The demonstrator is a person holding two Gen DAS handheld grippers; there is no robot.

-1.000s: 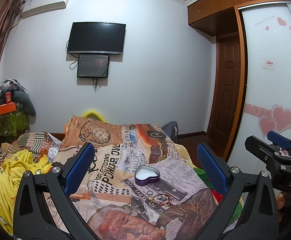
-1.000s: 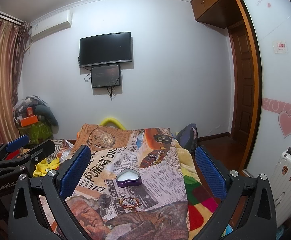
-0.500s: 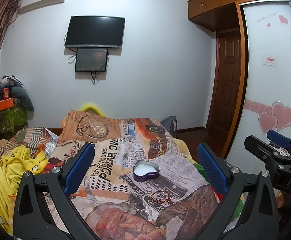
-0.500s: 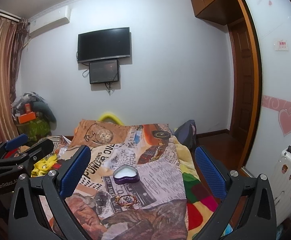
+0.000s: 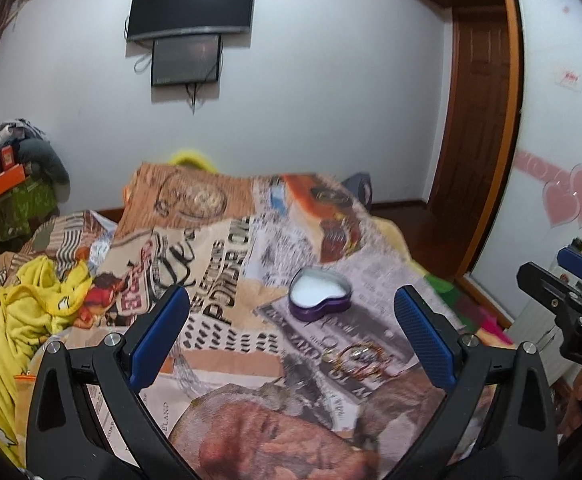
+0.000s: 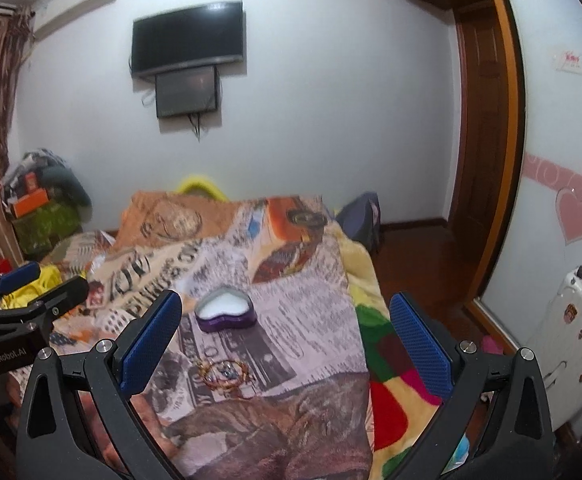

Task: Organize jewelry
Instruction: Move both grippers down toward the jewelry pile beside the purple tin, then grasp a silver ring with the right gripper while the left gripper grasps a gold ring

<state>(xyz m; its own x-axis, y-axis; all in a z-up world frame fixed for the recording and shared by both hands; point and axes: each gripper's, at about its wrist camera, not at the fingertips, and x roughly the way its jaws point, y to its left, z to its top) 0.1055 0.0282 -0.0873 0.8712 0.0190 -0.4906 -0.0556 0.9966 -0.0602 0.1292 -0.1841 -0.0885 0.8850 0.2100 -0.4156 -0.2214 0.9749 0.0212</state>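
An open purple heart-shaped tin (image 5: pixel 319 293) with a white inside sits on the printed bed cover (image 5: pixel 231 264); it also shows in the right wrist view (image 6: pixel 225 313). A small pile of bracelets and rings (image 5: pixel 358 357) lies just in front of it, and shows in the right wrist view (image 6: pixel 223 371) too. My left gripper (image 5: pixel 291 332) is open and empty above the cover, short of the jewelry. My right gripper (image 6: pixel 285 340) is open and empty, to the right of the jewelry.
A yellow garment (image 5: pixel 23 320) lies at the bed's left. A colourful blanket (image 6: pixel 387 368) hangs at the bed's right edge. A white suitcase (image 6: pixel 571 340) stands right, by the wardrobe. A TV (image 5: pixel 191 0) hangs on the far wall.
Both grippers have tilted down and moved closer to the bed, so the tin and jewelry sit larger and higher between the fingers. Both stay open.
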